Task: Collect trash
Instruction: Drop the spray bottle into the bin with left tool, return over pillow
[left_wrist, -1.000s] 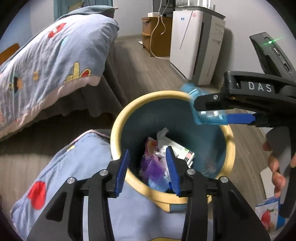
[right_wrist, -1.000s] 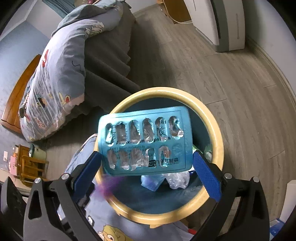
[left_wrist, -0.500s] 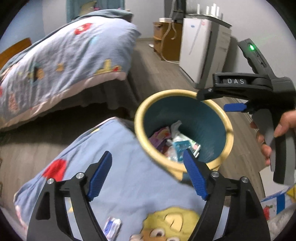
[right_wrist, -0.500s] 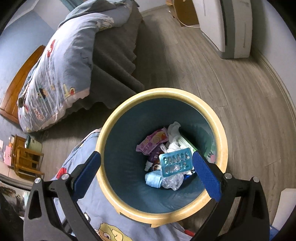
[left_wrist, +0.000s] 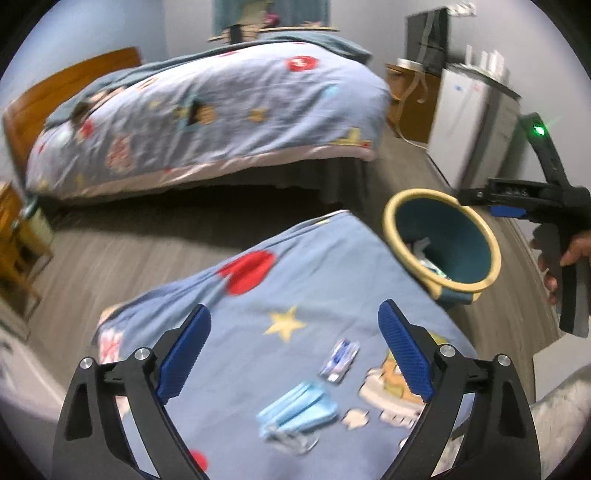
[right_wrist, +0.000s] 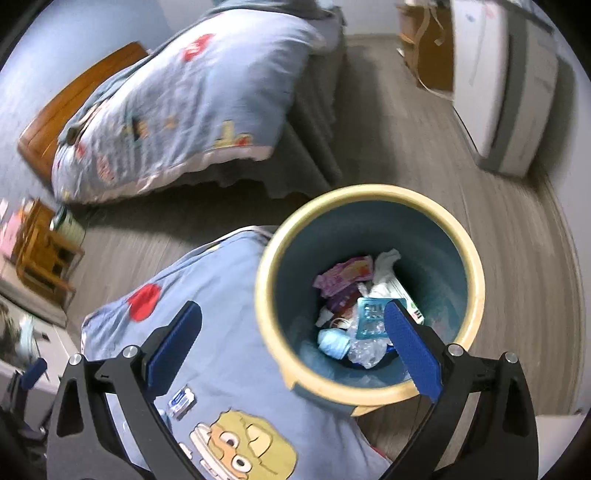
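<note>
While both tools hang with jaws spread wide and nothing between them, the left gripper (left_wrist: 291, 354) sits over the blue cartoon-print quilt (left_wrist: 295, 295), above a crumpled blue face mask (left_wrist: 297, 408) and small foil wrapper (left_wrist: 340, 360). Right gripper (right_wrist: 291, 343) hovers by the yellow-rimmed teal bin (right_wrist: 476, 280); teal blister pack (right_wrist: 371, 318) lies inside.

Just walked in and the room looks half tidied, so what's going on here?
A person with a gripper in each hand is collecting trash into the yellow-rimmed bin. The right gripper is open and empty above the bin, where a blue pill blister pack lies on top of other wrappers. The left gripper is open over the blue cartoon blanket, pointed toward a blue face mask and a small wrapper not yet picked up.
</note>
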